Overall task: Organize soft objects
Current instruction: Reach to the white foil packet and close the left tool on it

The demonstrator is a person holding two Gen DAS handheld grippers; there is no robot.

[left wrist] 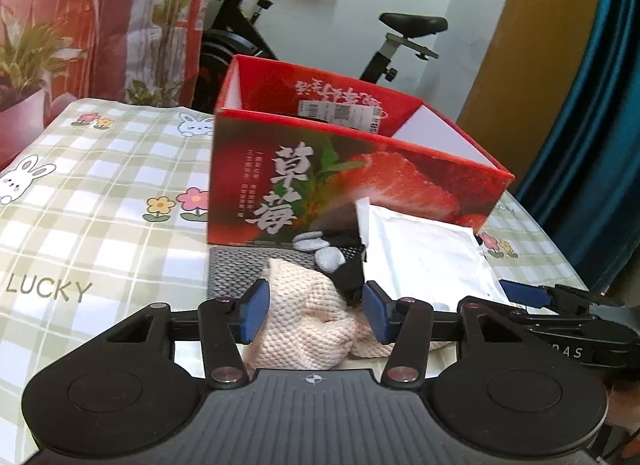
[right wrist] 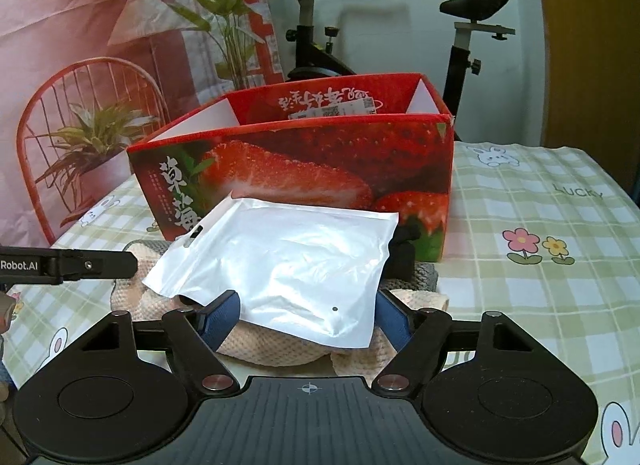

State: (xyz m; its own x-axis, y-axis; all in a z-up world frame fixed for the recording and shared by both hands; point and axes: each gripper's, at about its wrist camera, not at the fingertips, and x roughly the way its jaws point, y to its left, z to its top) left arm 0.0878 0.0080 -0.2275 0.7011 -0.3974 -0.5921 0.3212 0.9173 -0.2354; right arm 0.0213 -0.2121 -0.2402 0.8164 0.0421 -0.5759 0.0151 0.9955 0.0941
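The step in hand looked like the first pick-up: nothing seemed to lie in the red strawberry box [left wrist: 320, 181] yet, and the soft things sat piled just in front of it on the checked tablecloth [left wrist: 100, 193]. The left gripper [left wrist: 316, 311] had its jaws half apart around the bunched cream knitted cloth [left wrist: 304, 321], pads near it, with no firm pinch visible. The right gripper [right wrist: 306, 315] stood wider, either side of the white plastic pouch [right wrist: 288, 261]; whether its pads pressed could not be told. Next, each probably needed to close fully, then lift over the box wall.

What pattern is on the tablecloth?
Green-and-white checked tablecloth with rabbits and flowers; left wrist view.
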